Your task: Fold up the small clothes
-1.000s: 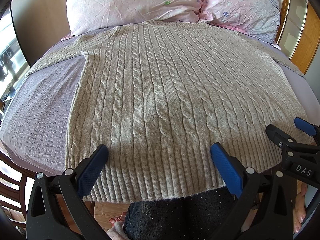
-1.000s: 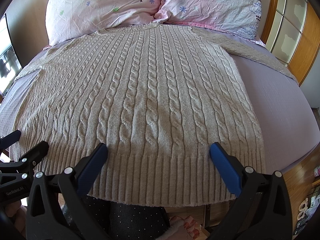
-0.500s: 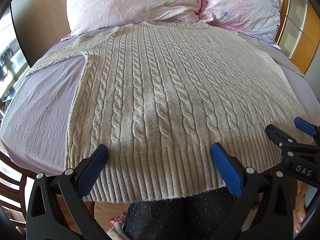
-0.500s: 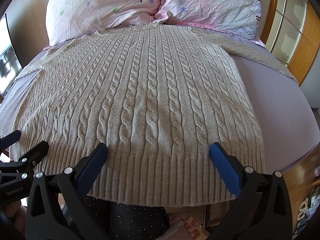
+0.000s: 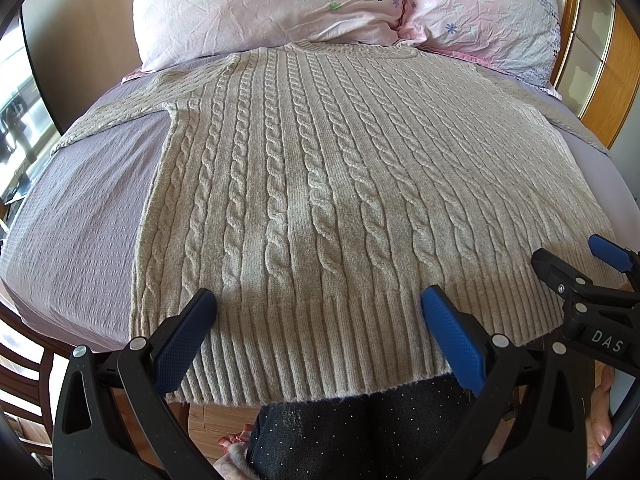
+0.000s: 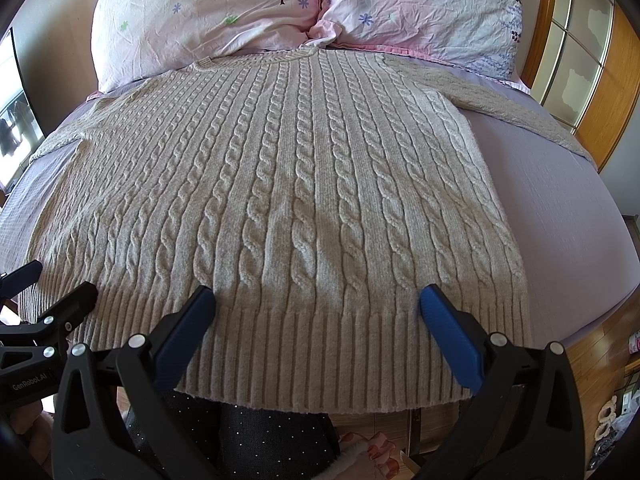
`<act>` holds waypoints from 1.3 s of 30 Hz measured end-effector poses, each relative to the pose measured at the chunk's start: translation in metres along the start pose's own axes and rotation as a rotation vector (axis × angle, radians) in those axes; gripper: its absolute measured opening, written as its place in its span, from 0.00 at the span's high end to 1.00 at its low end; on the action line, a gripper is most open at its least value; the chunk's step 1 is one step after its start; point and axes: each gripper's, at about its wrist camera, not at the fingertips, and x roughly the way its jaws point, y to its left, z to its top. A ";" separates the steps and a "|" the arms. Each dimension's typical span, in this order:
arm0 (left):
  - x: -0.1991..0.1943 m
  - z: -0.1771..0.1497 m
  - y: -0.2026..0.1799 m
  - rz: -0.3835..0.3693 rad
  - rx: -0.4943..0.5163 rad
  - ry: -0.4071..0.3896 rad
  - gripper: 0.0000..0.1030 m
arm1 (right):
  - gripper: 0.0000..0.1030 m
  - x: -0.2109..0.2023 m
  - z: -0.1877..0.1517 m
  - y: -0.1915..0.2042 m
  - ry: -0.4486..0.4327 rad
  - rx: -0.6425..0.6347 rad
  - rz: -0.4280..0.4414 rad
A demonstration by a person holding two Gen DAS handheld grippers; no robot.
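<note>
A beige cable-knit sweater (image 5: 320, 184) lies flat and spread out on the bed, collar toward the pillows, ribbed hem hanging over the near edge; it also shows in the right wrist view (image 6: 304, 184). Its sleeves stretch out to both sides. My left gripper (image 5: 318, 312) is open and empty, hovering over the hem's left half. My right gripper (image 6: 316, 312) is open and empty over the hem's right half. The right gripper also shows at the right edge of the left wrist view (image 5: 576, 276), and the left gripper at the left edge of the right wrist view (image 6: 48, 300).
The bed has a lilac sheet (image 5: 80, 216), also seen in the right wrist view (image 6: 560, 200). Two pink floral pillows (image 5: 260, 4) (image 6: 420, 8) lie at the head. A wooden headboard (image 6: 576, 60) stands at the right. The person's dark trousers (image 5: 352, 436) are at the bed's near edge.
</note>
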 end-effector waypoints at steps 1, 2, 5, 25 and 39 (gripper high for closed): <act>0.000 0.000 0.000 0.000 0.000 0.000 0.01 | 0.02 0.000 0.000 0.000 0.000 0.000 0.000; 0.000 0.000 0.000 0.000 0.000 0.000 0.01 | 0.02 0.000 0.000 0.000 0.000 0.000 0.000; 0.000 0.000 0.000 0.000 0.001 0.001 0.01 | 0.02 0.000 0.000 0.000 0.001 -0.001 0.001; 0.000 0.056 0.006 -0.132 -0.035 -0.137 0.01 | 0.28 0.053 0.143 -0.301 -0.095 0.618 -0.008; 0.002 0.095 0.038 -0.044 -0.057 -0.369 0.01 | 0.92 0.112 0.140 -0.455 -0.186 1.091 -0.038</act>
